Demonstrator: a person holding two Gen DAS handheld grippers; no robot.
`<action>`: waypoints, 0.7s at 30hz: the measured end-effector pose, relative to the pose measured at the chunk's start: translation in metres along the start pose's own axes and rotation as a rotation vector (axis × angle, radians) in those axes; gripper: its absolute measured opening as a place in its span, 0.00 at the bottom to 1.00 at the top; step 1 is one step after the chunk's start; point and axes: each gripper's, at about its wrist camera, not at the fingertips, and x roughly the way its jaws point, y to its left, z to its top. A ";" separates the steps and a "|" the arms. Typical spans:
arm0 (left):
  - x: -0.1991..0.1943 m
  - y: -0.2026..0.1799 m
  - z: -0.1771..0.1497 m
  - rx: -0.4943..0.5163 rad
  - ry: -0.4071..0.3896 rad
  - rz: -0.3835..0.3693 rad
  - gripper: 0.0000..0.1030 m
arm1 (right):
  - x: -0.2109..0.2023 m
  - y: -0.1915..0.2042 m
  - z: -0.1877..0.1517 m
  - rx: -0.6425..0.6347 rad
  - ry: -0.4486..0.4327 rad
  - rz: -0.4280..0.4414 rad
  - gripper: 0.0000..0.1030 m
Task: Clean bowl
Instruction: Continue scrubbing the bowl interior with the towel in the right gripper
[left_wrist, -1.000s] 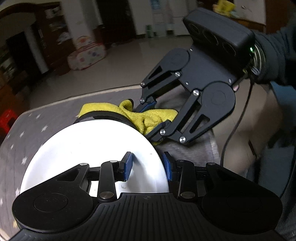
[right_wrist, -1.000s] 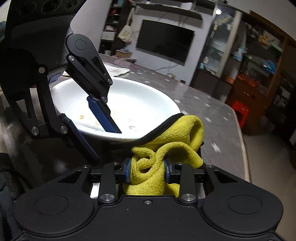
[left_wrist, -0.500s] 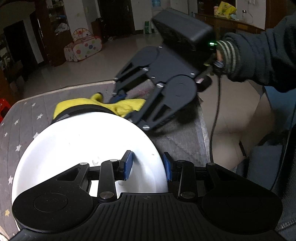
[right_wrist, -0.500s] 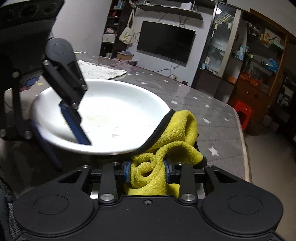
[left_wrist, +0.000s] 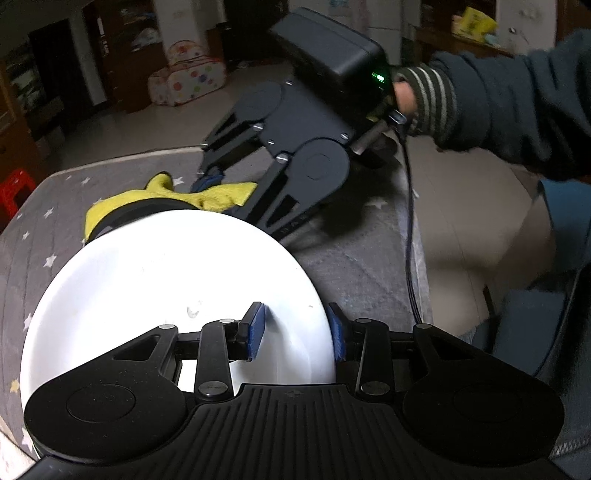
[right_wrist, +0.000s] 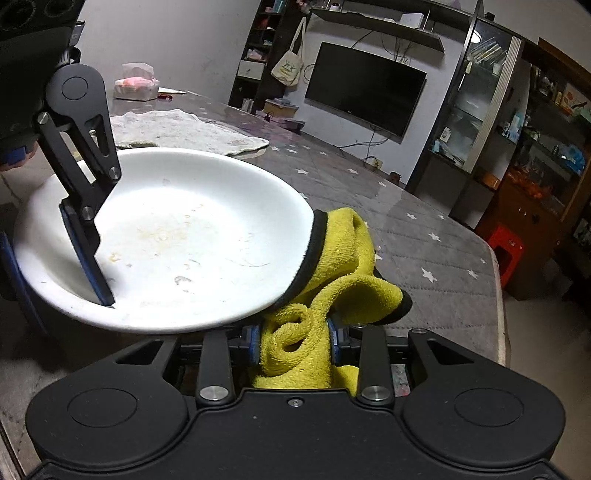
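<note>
A white bowl (left_wrist: 177, 266) with food smears inside (right_wrist: 177, 240) is held above the grey table. My left gripper (left_wrist: 295, 332) is shut on the bowl's rim, one blue pad inside and one outside; it also shows in the right wrist view (right_wrist: 55, 251). My right gripper (right_wrist: 293, 341) is shut on a yellow cloth (right_wrist: 332, 291) with black edging. The cloth sits at the bowl's opposite edge, partly under the rim. In the left wrist view the cloth (left_wrist: 207, 197) shows beyond the bowl with the right gripper (left_wrist: 218, 184) on it.
A grey star-patterned tablecloth (right_wrist: 424, 240) covers the table. A pale rag (right_wrist: 184, 129) and a tissue pack (right_wrist: 136, 83) lie farther back. A red stool (right_wrist: 506, 254) stands past the table's edge. The person's sleeve (left_wrist: 498, 96) is at upper right.
The bowl has shifted and tilted relative to the right gripper, its rim now over the cloth. The right gripper has drawn back a little along the bowl's far edge.
</note>
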 end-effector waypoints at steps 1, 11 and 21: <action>0.000 0.001 0.003 -0.010 -0.004 0.016 0.45 | -0.001 0.001 0.000 0.004 0.000 -0.002 0.34; 0.001 0.022 0.033 -0.148 -0.014 0.093 0.59 | -0.006 0.005 0.000 0.027 0.005 -0.032 0.34; -0.003 0.021 0.030 -0.107 -0.021 0.024 0.42 | -0.027 0.019 -0.009 0.026 0.002 -0.033 0.34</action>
